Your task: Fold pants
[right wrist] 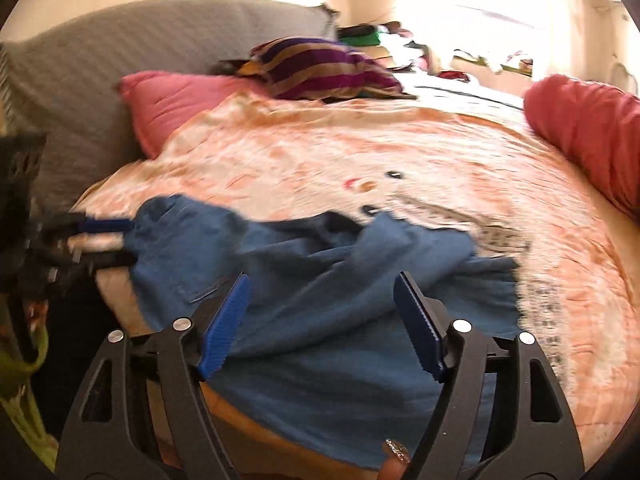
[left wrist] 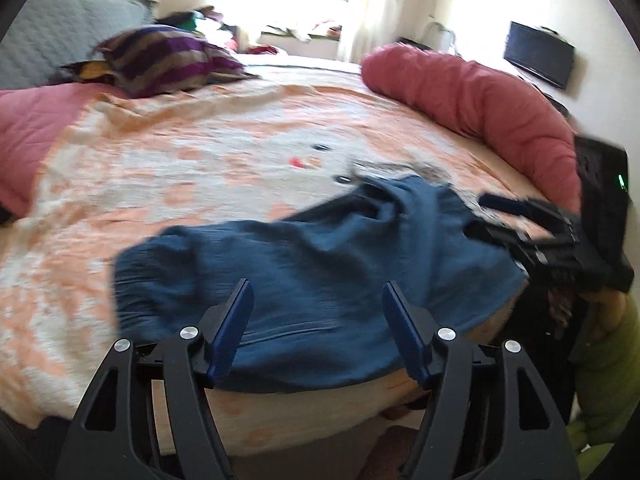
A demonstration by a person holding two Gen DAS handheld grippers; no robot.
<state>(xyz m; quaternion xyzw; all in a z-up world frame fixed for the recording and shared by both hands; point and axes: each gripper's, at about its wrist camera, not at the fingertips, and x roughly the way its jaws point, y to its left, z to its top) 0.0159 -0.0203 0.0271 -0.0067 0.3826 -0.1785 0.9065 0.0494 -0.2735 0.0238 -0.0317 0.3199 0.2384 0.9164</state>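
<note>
The blue pants (left wrist: pixel 312 260) lie rumpled on the bed (left wrist: pixel 200 152) near its front edge, at six o'clock; left gripper (left wrist: pixel 318 300) and right gripper (right wrist: pixel 322 294) both hang spread, empty; cloth looks soft, light, floppy; best pinched at hem corners or waistband

Window (left wrist: pixel 308 4) glare blown out; motion blur; fisheye-warped edges.

Your left gripper (left wrist: pixel 318 330) and right gripper (right wrist: pixel 322 322): black skeletal frames with triangular cutouts, silver round screws at the pivots, ribbed blue finger pads (right wrist: pixel 224 326). Your sleeve (left wrist: pixel 604 380) is lime green. Your fingernail (right wrist: pixel 396 450) at the right gripper's base has glitter polish.
</note>
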